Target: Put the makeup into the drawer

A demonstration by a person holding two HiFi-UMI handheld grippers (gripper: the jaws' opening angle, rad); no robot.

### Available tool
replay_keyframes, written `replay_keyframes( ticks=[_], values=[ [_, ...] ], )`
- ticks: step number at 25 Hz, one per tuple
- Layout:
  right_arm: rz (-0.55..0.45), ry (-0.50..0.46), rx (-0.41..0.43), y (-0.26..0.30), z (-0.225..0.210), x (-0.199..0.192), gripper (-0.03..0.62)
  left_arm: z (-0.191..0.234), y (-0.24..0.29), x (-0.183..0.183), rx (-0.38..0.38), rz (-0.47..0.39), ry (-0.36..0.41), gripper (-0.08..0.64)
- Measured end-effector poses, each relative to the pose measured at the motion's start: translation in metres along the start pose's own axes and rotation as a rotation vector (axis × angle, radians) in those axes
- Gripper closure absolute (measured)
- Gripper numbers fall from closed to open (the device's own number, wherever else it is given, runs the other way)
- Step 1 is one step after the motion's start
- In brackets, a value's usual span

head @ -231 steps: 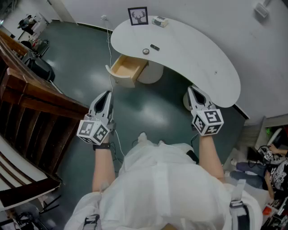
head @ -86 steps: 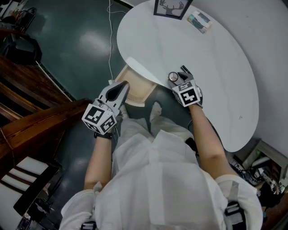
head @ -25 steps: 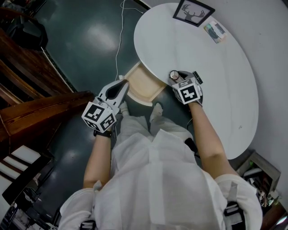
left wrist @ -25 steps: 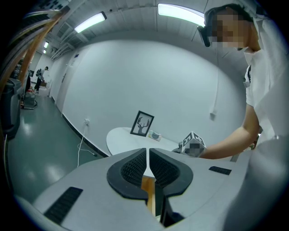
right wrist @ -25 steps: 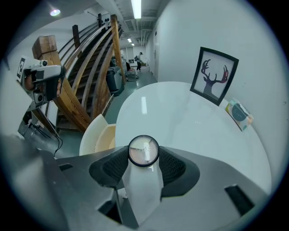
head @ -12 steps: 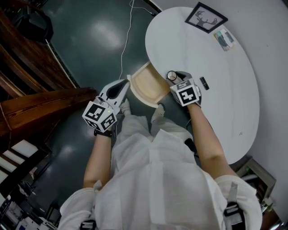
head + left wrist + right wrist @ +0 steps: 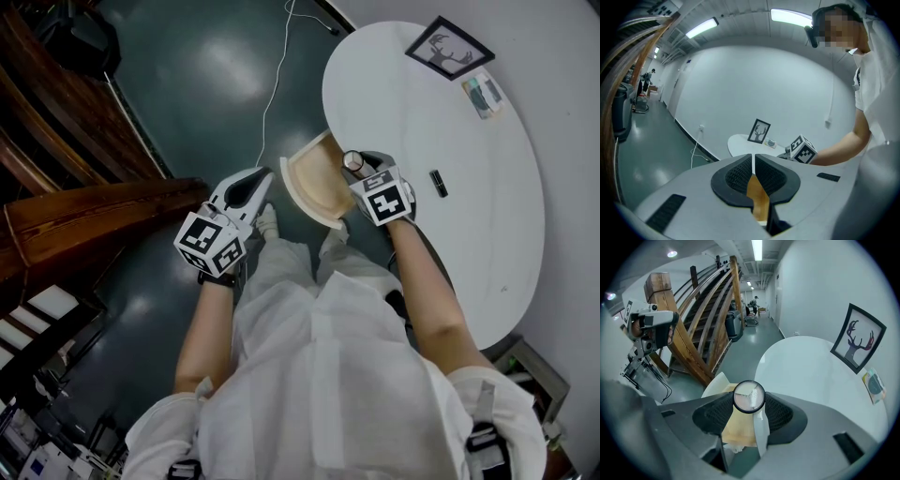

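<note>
My right gripper [image 7: 356,164] is shut on a small round makeup compact [image 7: 352,161] with a clear lid [image 7: 749,396]. It hangs at the table's rim, just above the open wooden drawer [image 7: 314,187], whose pale inside [image 7: 733,425] shows below the jaws. A small black makeup stick [image 7: 438,183] lies on the white table [image 7: 469,216] to the right of that gripper. My left gripper [image 7: 261,180] hovers left of the drawer, off the table; its jaws [image 7: 753,161] are shut with nothing between them.
A framed deer picture [image 7: 450,47] and a small flat box [image 7: 485,94] sit at the table's far side. A wooden staircase [image 7: 84,216] runs along the left, over dark green floor [image 7: 187,84]. A white cable [image 7: 272,94] trails on the floor.
My right gripper has carried the compact leftward from the tabletop to the rim over the drawer. The black stick stays on the table. The left gripper has barely moved.
</note>
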State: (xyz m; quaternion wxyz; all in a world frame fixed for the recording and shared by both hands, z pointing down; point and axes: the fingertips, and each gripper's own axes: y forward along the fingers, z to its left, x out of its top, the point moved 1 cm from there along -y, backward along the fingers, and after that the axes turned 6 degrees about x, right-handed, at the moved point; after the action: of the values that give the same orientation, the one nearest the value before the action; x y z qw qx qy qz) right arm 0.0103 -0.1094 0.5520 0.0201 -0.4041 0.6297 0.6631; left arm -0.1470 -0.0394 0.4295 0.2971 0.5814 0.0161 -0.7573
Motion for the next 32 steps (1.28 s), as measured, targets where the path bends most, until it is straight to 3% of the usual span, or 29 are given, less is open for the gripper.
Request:
replay_keyframes(
  ticks=[18, 32],
  values=[
    [0.056, -0.021, 0.086, 0.060, 0.043, 0.006, 0.383, 0.042, -0.023, -0.003, 0.033, 0.022, -0.004, 0.529],
    [0.157, -0.009, 0.120, 0.142, 0.054, -0.031, 0.383, 0.068, -0.014, -0.027, 0.016, 0.049, -0.021, 0.529]
  ],
)
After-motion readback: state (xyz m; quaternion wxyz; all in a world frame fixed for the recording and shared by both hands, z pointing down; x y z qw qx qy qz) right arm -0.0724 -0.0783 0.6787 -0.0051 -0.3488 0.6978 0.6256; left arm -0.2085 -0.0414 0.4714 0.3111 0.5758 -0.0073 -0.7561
